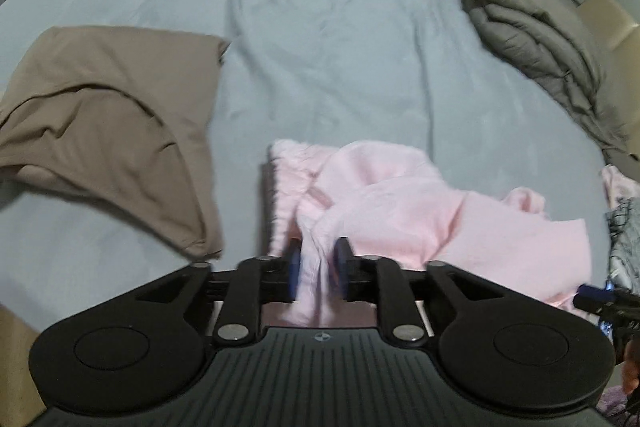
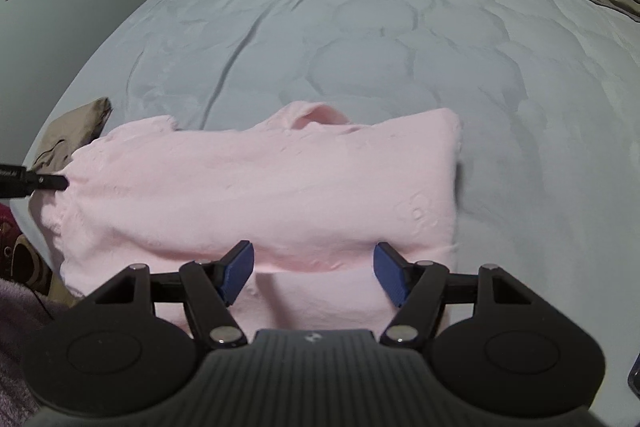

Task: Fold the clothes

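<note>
A fuzzy pink garment (image 2: 260, 187) lies on the light blue bed sheet (image 2: 360, 39), spread sideways in the right wrist view. My left gripper (image 1: 318, 269) is shut on a bunched edge of the pink garment (image 1: 400, 211), with cloth pinched between its blue pads. The left gripper's tip (image 2: 48, 182) shows at the garment's left end in the right wrist view. My right gripper (image 2: 316, 273) is open, its blue pads (image 2: 238, 273) spread over the garment's near edge, holding nothing.
A folded tan garment (image 1: 112, 131) lies on the sheet to the left. A grey comforter (image 1: 540, 39) is heaped at the far right of the bed. Patterned cloth (image 1: 624, 239) lies at the right edge. Shoes (image 2: 24, 259) sit on the floor at left.
</note>
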